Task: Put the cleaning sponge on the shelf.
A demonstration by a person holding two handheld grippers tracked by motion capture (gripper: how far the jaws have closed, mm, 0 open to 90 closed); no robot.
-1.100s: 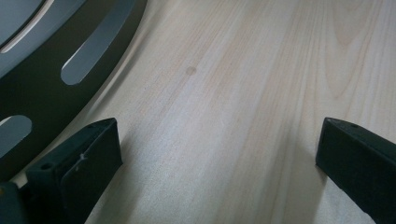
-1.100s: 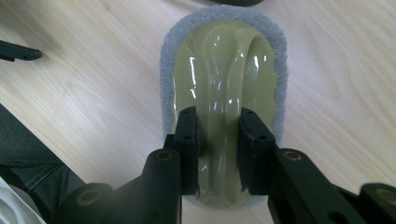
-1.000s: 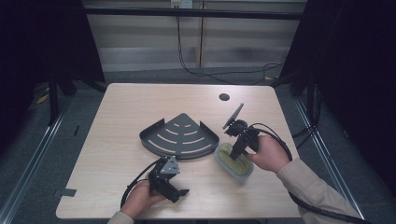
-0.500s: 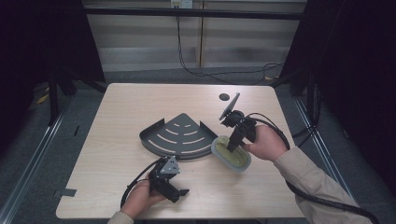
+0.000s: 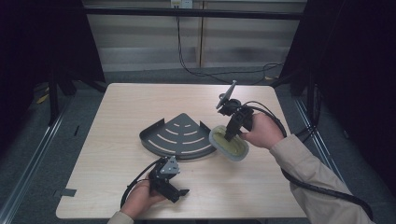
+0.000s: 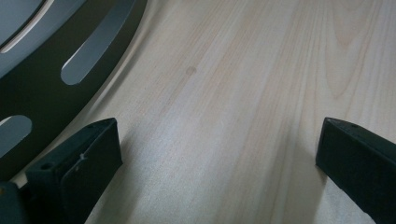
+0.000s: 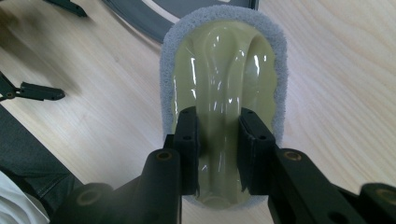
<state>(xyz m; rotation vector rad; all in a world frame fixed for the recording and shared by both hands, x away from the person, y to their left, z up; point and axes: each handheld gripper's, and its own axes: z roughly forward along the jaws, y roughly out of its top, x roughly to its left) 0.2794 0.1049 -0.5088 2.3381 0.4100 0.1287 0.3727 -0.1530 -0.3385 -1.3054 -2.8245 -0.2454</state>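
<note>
A scrubbing sponge (image 5: 227,143) (image 7: 222,88) with a pale yellow-green plastic grip and a grey pad hangs tilted above the table, right of a dark grey fan-shaped slotted rack (image 5: 177,136) (image 6: 42,51). My right gripper (image 5: 231,134) (image 7: 218,140) is shut on the sponge's raised middle ridge. The sponge's far end reaches the rack's right edge; whether it touches there is unclear. My left gripper (image 5: 180,192) (image 6: 219,154) rests open near the table's front edge, just in front of the rack, bare wood between its jaws.
The light wooden table (image 5: 126,112) has open surface at the back and left. A small dark round disc (image 5: 224,96) lies at the back right, partly behind the right gripper. Cables (image 5: 308,184) trail from both grippers.
The right gripper has lifted the sponge and carried it up and away from the front edge, toward the rack's right side. The left gripper has stayed in place.
</note>
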